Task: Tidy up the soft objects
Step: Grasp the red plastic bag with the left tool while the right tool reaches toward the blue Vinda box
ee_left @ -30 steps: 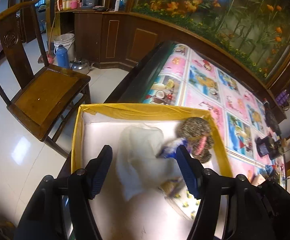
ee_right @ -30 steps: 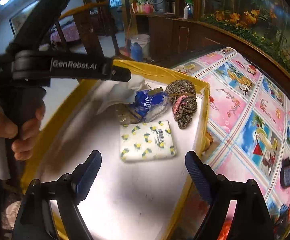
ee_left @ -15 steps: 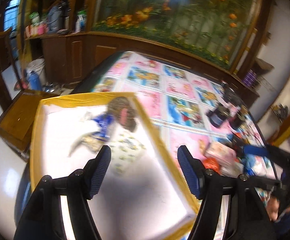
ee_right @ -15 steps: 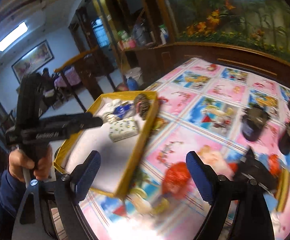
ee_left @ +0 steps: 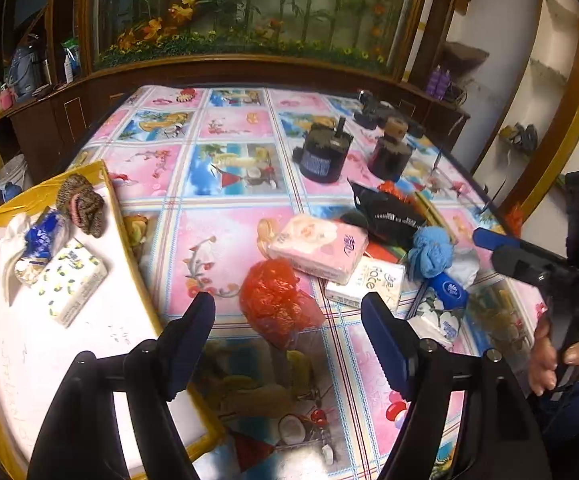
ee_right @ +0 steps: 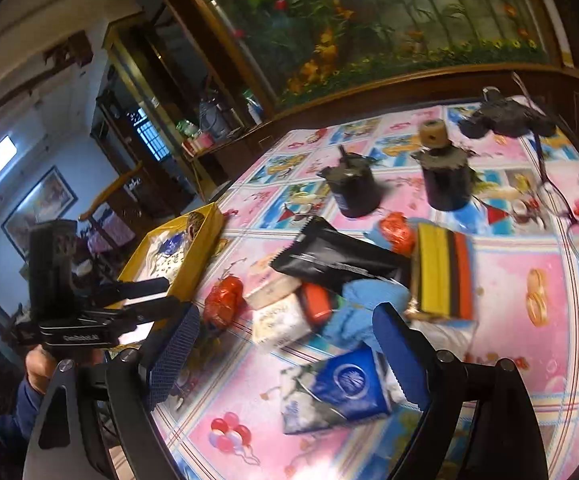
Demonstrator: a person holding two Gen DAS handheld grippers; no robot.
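A yellow-rimmed white tray (ee_left: 127, 236) at the left holds a lemon-print tissue pack (ee_left: 72, 282), a blue wrapper (ee_left: 43, 236) and a knitted brown item (ee_left: 81, 204). On the tablecloth lie a red crumpled bag (ee_left: 277, 304), a pink tissue pack (ee_left: 319, 246), a white "face" pack (ee_left: 367, 282), a blue cloth (ee_left: 429, 250) and a blue-white tissue pack (ee_right: 341, 390). My left gripper (ee_left: 289, 340) is open and empty, above the red bag. My right gripper (ee_right: 285, 354) is open and empty, above the blue-white pack.
Two black cylinders (ee_left: 323, 156) (ee_left: 389, 152) stand at the middle of the table. A black pouch (ee_right: 337, 260) and a yellow-black-red striped block (ee_right: 443, 272) lie by the pile. Glasses (ee_right: 561, 204) lie at the right edge. A cabinet with a flower panel lines the far side.
Both grippers have swung right, away from the tray and towards the pile of soft items on the tablecloth. Both stayed open and empty.
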